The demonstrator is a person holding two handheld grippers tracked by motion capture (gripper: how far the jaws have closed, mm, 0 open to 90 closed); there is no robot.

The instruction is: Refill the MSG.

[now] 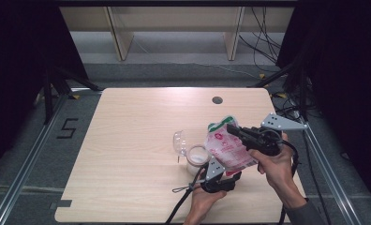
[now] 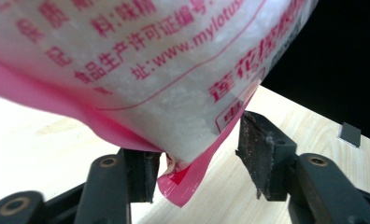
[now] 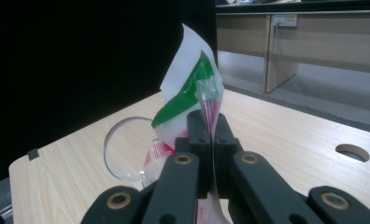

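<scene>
A plastic bag [image 1: 228, 147] of white crystals, printed in pink and red with a green top, hangs tilted above the table [image 1: 127, 117]. My right gripper [image 1: 231, 130] is shut on the bag's upper edge [image 3: 192, 88], its jaws [image 3: 210, 133] pinching the film flat. Below the bag, my left gripper [image 1: 233, 176] stands open; the bag's pink bottom corner [image 2: 183, 186] dangles between its jaws, apart from the right-hand pad [image 2: 260, 154]. A clear jar [image 1: 197, 159] with white contents stands beside the bag, its round lid [image 1: 180, 142] swung open.
A round cable hole [image 1: 217, 100] sits near the table's far edge. The jar's clear lid [image 3: 124, 149] stands just beyond the right gripper's jaws. Bare wood stretches over the left half of the table. Tripod legs and cables stand on the floor around it.
</scene>
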